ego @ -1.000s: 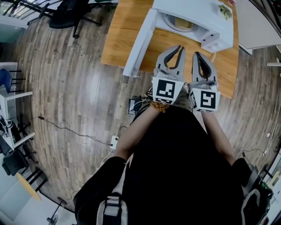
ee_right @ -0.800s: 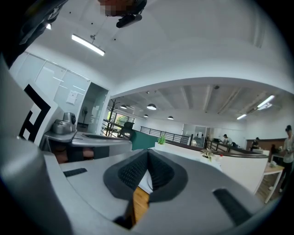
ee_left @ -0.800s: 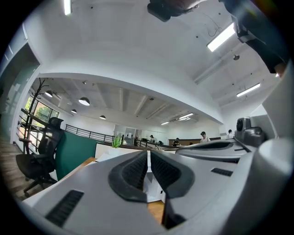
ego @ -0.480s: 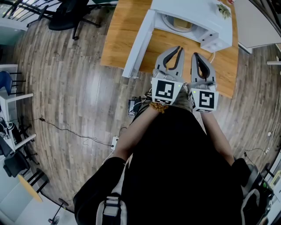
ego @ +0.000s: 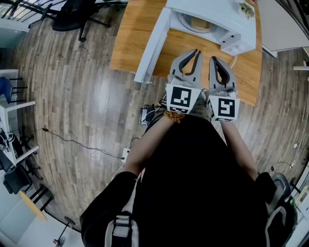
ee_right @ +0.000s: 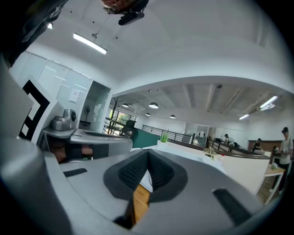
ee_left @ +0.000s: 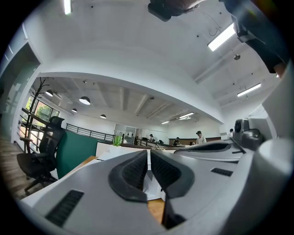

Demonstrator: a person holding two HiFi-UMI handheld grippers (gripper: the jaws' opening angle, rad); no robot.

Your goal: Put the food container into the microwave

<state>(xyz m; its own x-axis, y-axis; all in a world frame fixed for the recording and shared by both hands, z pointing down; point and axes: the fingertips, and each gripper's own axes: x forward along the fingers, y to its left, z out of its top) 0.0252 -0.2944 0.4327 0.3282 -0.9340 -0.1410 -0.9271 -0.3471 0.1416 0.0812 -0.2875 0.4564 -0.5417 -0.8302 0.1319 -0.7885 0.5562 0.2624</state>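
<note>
A white microwave [ego: 212, 12] stands on the wooden table [ego: 130, 43] with its door [ego: 152, 46] swung open to the left. A pale food container [ego: 199, 23] sits inside on the turntable. My left gripper [ego: 196, 51] and right gripper [ego: 214, 60] are held side by side in front of the opening, both pointing at it and short of the cavity. Both are shut with nothing between the pads. In the left gripper view the left gripper [ee_left: 149, 153] shows its pads meeting, and in the right gripper view so does the right gripper [ee_right: 148, 153].
The open door juts out over the table's front edge at my left. A black office chair [ego: 77, 14] stands at the far left, and a cable [ego: 72, 142] with a power strip [ego: 125, 155] lies on the wooden floor. An office space stretches beyond the table.
</note>
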